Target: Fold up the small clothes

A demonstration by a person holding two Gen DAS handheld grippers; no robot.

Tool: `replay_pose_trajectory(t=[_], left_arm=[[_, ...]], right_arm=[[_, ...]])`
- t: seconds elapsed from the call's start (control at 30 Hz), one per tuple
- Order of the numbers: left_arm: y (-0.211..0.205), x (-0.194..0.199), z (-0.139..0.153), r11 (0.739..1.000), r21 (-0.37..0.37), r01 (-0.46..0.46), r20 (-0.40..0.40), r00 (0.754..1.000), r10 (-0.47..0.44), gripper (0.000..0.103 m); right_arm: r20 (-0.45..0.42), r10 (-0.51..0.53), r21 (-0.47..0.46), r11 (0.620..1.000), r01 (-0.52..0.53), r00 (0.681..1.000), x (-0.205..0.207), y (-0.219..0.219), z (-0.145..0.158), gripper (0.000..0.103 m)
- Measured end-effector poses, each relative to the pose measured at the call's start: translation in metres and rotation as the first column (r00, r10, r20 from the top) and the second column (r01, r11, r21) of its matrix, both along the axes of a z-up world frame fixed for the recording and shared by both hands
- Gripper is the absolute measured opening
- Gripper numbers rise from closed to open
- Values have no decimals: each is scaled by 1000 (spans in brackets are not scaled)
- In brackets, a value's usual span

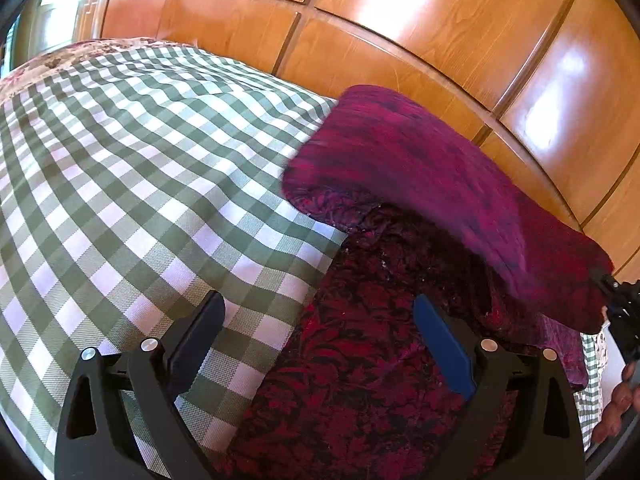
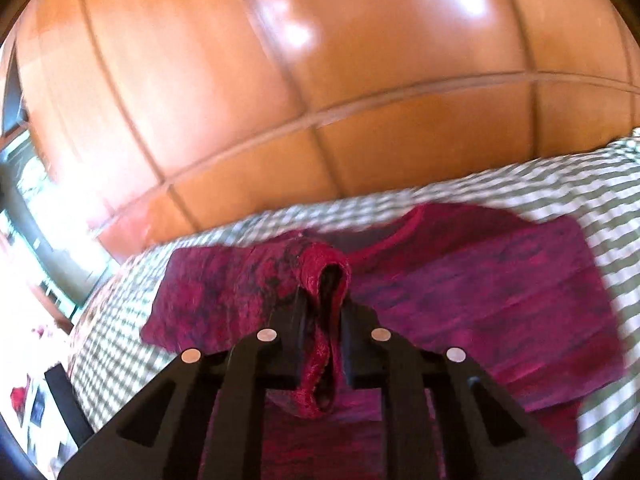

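Showing a small red-and-black patterned garment (image 1: 360,380) spread on a bed covered with a green-and-white checked sheet (image 1: 140,200). One portion of the garment (image 2: 460,292) lies flat; another portion is lifted off the sheet and hangs as a raised flap, seen blurred in the left wrist view. The right gripper (image 2: 324,320) has its fingers narrowed onto a bunched edge of the cloth, which passes between them and loops out in front; the pads press on it, so this is a grip on the garment. The left gripper (image 1: 320,340) hovers low over the near part of the garment with fingers wide apart, one over the sheet and one over the cloth, nothing pinched between them. Part of the person's hand (image 1: 620,404) appears at the right edge of that view. Behind the bed stands a glossy wooden panelled wardrobe (image 1: 400,20).

Judged progress: a fold appears under way, with the lifted edge not yet laid down. Smoothing and any further folds remain.
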State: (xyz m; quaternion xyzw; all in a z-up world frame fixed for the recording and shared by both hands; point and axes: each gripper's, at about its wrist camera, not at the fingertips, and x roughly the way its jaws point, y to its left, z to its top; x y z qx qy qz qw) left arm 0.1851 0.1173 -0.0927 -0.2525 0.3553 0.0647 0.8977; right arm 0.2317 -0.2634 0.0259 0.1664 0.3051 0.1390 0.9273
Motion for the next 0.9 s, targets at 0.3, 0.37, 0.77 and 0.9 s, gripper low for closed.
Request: replay_pose_trajectory(t=[0.3,0.37,0.77,0.9], left_arm=[[0,-2,5,1000,2,-3,14,1000,3,94],[-2,-2,12,1000,19,-21,12,1000,21,94],[-29,80,82,979,203,36,60,997,-49,76],[-30,116,48,962,268,53,-61,997,-38,66]], right_arm=[[-104,-47,66,996,54,993,14,-49,-42,13],[-120,-45,72,996,53,992,13,-47,-55,13],[-96,-33,137,989,46,995,8,-49,-73,15],[-93,-36,135,990,48,995,7,-47,-73,15]])
